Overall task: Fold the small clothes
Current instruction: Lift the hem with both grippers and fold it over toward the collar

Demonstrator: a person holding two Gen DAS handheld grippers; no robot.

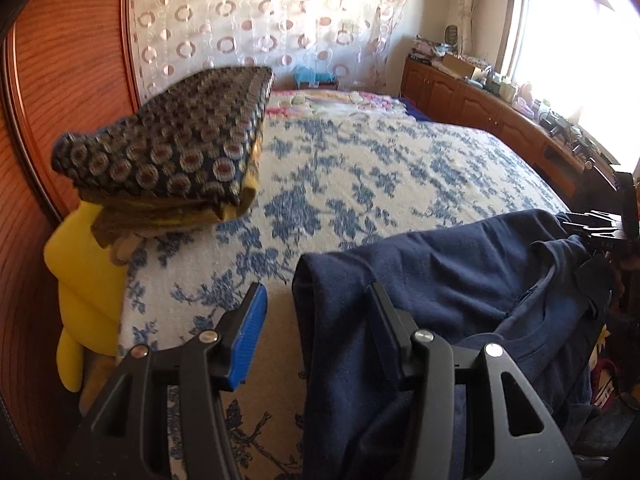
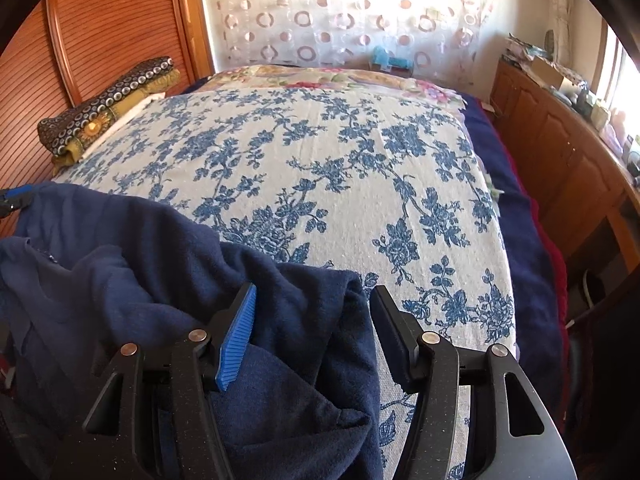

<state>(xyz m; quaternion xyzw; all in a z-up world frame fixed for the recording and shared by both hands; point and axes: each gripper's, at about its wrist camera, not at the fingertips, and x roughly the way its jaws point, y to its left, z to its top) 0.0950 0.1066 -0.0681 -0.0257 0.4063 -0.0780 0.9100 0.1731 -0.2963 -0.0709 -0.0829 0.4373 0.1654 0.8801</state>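
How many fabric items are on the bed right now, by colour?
Navy garment: 1
Dark circle-patterned folded piece on top of the stack: 1
Yellow-olive folded piece under it: at least 1, layers unclear
Blue floral bedspread: 1
Total: 4

We see the left gripper [image 1: 318,304] at bottom centre, jaws apart, navy garment [image 1: 448,280] edge between them, pads not pressing. Blue-floral bedspread [image 1: 360,168] fills the middle; folded patterned blanket stack [image 1: 172,148] upper left; right gripper [image 1: 600,236] at right edge.
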